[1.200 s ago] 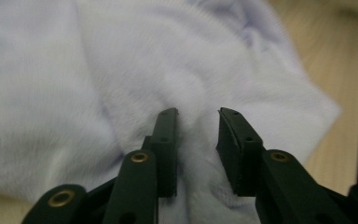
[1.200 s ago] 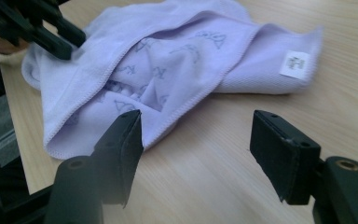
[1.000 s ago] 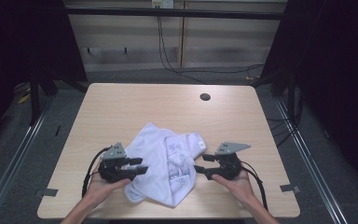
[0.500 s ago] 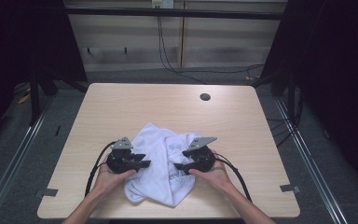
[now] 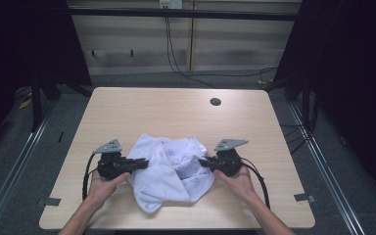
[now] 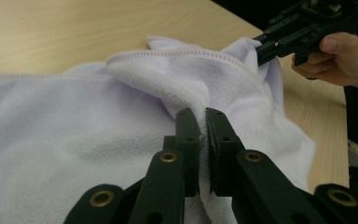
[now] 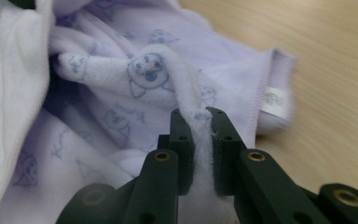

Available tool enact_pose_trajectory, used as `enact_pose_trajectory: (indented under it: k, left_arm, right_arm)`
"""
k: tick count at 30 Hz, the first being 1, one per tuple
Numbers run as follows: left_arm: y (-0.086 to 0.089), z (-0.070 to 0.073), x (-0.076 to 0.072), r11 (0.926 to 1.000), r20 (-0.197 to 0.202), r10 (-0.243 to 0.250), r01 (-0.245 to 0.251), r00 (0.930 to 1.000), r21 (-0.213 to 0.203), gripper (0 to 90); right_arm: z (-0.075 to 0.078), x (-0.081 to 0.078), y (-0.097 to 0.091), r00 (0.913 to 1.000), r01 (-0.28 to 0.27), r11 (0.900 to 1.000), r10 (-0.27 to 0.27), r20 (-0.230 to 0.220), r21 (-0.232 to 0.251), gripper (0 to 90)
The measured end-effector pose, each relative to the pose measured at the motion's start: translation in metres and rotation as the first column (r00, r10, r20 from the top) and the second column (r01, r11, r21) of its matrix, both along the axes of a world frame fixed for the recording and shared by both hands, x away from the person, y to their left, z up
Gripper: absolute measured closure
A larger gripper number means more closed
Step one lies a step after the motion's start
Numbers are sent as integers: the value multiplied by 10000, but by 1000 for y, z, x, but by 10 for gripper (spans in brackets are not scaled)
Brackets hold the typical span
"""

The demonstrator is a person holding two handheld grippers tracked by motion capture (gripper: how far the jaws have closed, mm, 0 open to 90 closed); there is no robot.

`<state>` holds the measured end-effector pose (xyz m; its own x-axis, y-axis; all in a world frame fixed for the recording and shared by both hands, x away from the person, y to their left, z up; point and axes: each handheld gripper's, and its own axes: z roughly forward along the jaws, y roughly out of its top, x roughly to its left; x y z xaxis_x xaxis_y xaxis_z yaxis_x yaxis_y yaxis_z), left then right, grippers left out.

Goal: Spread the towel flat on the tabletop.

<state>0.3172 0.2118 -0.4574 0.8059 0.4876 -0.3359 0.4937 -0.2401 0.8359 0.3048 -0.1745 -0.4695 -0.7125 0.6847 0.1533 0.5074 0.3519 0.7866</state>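
- Pinching now: the left gripper [image 5: 139, 163] has just closed its jaws on a fold of the towel [image 5: 171, 169], cloth squeezed between the pads.
- Right gripper [image 5: 204, 163] has just closed too, nipping a printed fold.
- One towel, bunched, lying near the tabletop's [image 5: 176, 112] near edge, about midway along it.
- Its long axis runs roughly from the far edge toward the near edge, between two grippers.
- One dark hole [image 5: 215, 102] near the far-right corner.

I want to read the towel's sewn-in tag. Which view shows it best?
The right gripper view: the small white fabric tag sits at the hem of the pale lilac printed terry towel. The high view and left gripper view show towel, no legible tag.
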Motion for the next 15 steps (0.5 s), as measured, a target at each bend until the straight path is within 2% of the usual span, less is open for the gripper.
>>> enact_pose_trajectory:
  k: [5, 8, 11, 12, 15]
  left_arm:
    - [19, 13, 0, 9958, 255, 575, -555, 9980, -723, 851]
    - [31, 21, -1, 9883, 395, 981, -926, 9944, -1210, 854]
    - [34, 24, -2, 9887, 444, 1105, -1053, 9929, -1069, 857]
    - [32, 25, -3, 9886, 501, 1118, -1059, 9925, -1069, 857]
    - [29, 30, -3, 9869, 610, 1178, -1101, 9912, -1180, 857]
  right_arm:
    - [10, 2, -27, 9972, 737, 9973, -737, 78, 43, 827]
    - [20, 3, -44, 9928, 1177, 9927, -1183, 192, 274, 828]
    - [30, 2, -63, 9816, 1742, 9823, -1788, 671, 683, 829]
    - [33, 3, -67, 9800, 1886, 9786, -1930, 491, 825, 829]
    - [37, 3, -69, 9767, 2038, 9747, -2089, 501, 914, 830]
